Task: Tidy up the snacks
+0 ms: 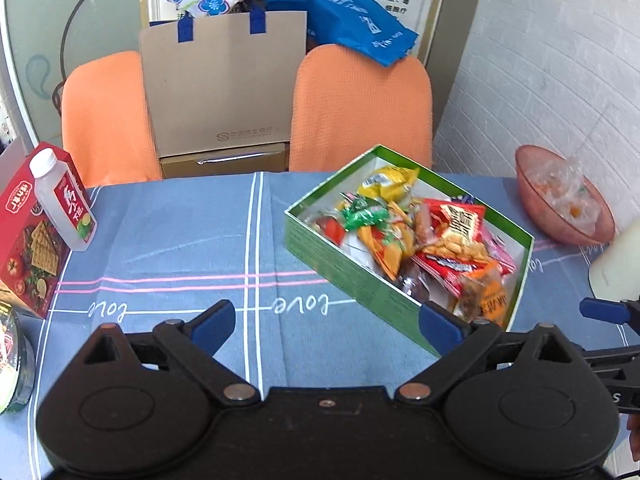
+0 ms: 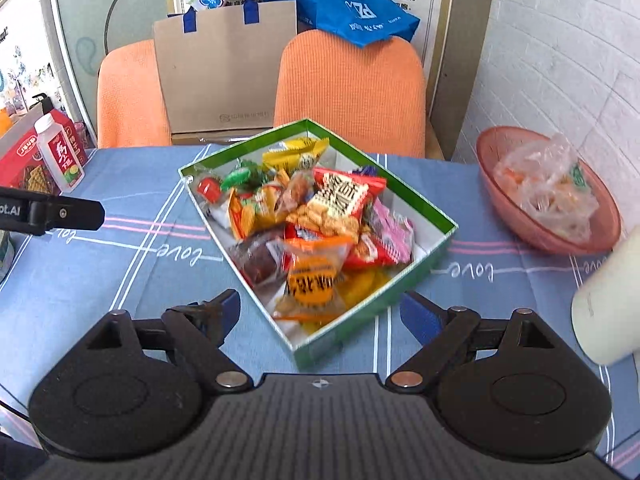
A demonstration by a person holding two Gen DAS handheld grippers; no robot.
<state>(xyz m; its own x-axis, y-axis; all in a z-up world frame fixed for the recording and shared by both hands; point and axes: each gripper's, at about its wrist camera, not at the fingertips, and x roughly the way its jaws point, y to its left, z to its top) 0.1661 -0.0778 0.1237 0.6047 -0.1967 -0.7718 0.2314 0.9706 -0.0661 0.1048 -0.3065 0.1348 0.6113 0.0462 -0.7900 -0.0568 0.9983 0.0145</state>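
Right under my right gripper (image 2: 320, 316) the near corner of the green box (image 2: 416, 276) is sitting between its wide-open fingers, nothing pinched. My left gripper (image 1: 326, 322) is hanging open too, with the box just off to its right and its right fingertip overlapping the box's near wall. Snack packets (image 2: 316, 216) are piling up inside the box, way too jumbled for me to count. Everything's resting on a blue checked tablecloth (image 2: 100, 280) with "love" written on it. Further out I'm seeing one pink bowl (image 2: 504, 216) of wrappers on the right, one white bottle (image 1: 62, 200) leaning on one red cracker box (image 1: 28, 248) on the left, then two orange chairs (image 2: 352, 88) and one paper bag (image 2: 224, 68) between them.
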